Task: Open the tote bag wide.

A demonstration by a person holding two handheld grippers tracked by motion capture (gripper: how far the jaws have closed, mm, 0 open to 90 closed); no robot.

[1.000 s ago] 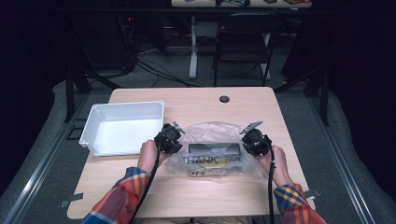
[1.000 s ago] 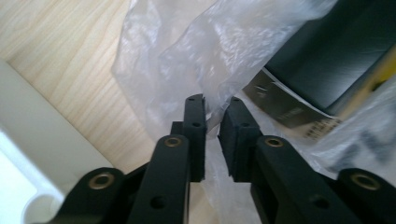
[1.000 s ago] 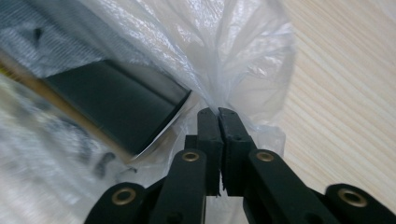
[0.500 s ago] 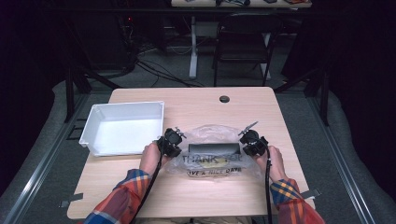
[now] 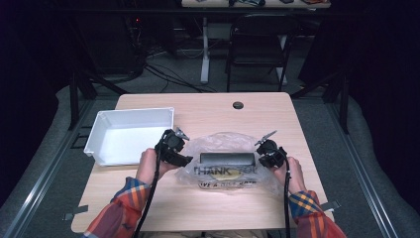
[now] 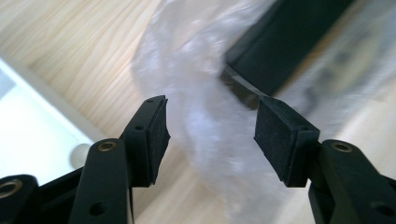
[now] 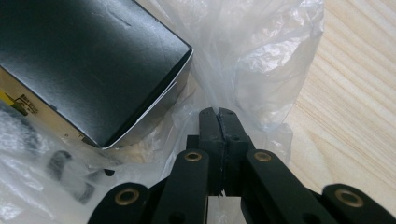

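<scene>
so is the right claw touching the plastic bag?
Touching. In the right gripper view the right claw has its jaws shut, with a fold of the plastic bag pinched between the pads.

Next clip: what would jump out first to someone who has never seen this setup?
Mid-table lies a crinkled clear plastic bag printed with THANK YOU, a black box inside it. The right gripper is clamped on the bag's film beside the box, while the left gripper at the other end has just been opening, its pads off the plastic. A white tray sits at the table's left.
</scene>
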